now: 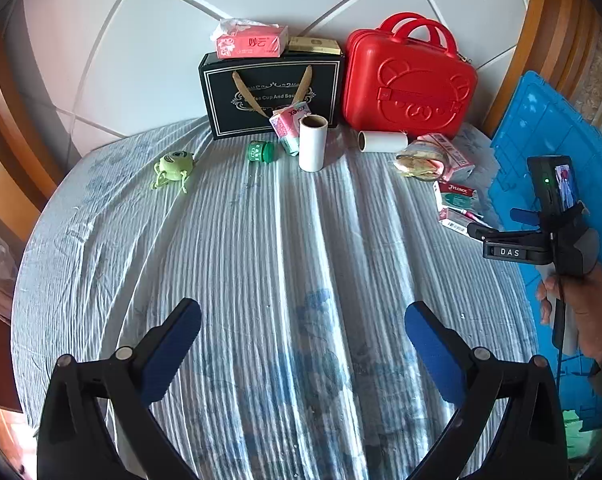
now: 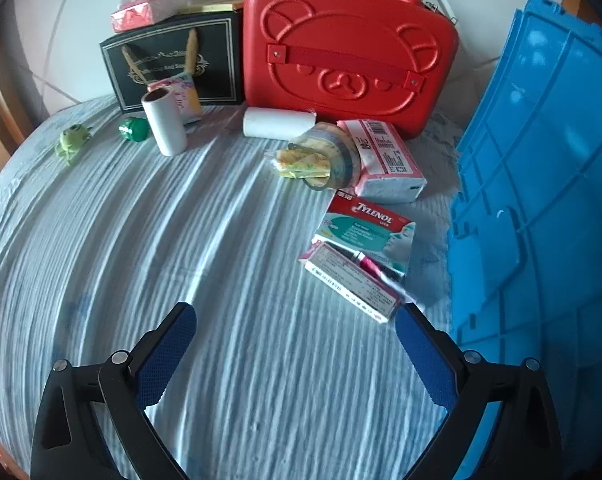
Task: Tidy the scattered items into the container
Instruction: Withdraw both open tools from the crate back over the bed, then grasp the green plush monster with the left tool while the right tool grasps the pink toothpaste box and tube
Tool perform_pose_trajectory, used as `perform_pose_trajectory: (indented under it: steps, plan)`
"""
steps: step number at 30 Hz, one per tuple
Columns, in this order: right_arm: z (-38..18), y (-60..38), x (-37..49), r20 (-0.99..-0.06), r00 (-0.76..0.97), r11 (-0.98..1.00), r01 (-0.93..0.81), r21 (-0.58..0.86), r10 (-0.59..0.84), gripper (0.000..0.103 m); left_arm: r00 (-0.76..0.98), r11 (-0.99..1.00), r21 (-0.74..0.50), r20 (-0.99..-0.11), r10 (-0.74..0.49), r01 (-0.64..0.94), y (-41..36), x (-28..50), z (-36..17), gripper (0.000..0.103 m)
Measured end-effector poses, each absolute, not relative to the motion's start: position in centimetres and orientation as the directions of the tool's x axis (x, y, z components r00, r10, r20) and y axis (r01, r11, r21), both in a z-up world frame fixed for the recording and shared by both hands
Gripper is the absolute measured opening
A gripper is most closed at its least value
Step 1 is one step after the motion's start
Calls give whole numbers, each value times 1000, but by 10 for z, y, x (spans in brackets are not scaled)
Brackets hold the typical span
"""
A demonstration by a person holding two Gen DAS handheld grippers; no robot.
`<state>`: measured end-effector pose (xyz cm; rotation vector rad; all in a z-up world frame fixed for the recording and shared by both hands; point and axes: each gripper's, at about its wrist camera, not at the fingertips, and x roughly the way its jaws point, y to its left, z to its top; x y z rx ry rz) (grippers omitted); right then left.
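Clutter sits along far edge of striped bedsheet (image 2: 229, 320), against red case (image 2: 349, 56) and black gift box (image 1: 273, 92). Blue crate (image 2: 541, 184), likely the container, stands at right, so nearest items go first. Right gripper (image 2: 295, 356) wide, empty, low over sheet, aimed toward pink-and-white box (image 2: 353, 280) under Tylenol box (image 2: 367, 232). Left gripper (image 1: 301, 356) wide, empty, held back mid-sheet. Upright white roll (image 1: 313, 142), green toy (image 1: 173, 168), green cap (image 1: 259, 151) well apart to left.
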<state>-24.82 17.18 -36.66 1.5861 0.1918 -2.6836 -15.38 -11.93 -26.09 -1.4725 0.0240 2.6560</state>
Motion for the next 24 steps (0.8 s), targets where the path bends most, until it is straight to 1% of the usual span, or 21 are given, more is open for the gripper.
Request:
perform_pose_trajectory:
  steps: [7,13,16,19,20,21,23,24]
  plan:
    - [-422,199,-293,-895,-430,-989,36,-146,116,101,-503,-994,-45,-860,88,-97,-126,-177,-294,103]
    - [-459,211,-312,-916,-371,-982,45,-182,153,101,-486,-994,-41,-870,88,-105,-128,-189,-313,103]
    - [-463,220,-313,-913,-391,-990,24,-139,118,103,-482,-994,-43,-872,88,-104,-129,-195,-318,103]
    - [-465,224,-311,-921,-379,-995,-4,-99,93,102,-484,-994,-45,-871,88,-100,-130,-200,-320,103]
    - [-466,228,-310,-929,-366,-998,-23,-54,58,99,-487,-994,-44,-869,86,-98,-131,-202,-320,103]
    - [-466,231,-309,-933,-359,-999,-42,-18,32,93,-492,-995,-38,-867,80,-95,-133,-204,-321,103]
    - [-462,225,-305,-931,-363,-1000,-13,-17,21,79,-497,-997,-10,-866,49,-82,-138,-209,-328,103]
    - [-460,221,-304,-930,-366,-1000,5,-15,12,66,-493,-997,0,-869,36,-73,-143,-212,-332,103]
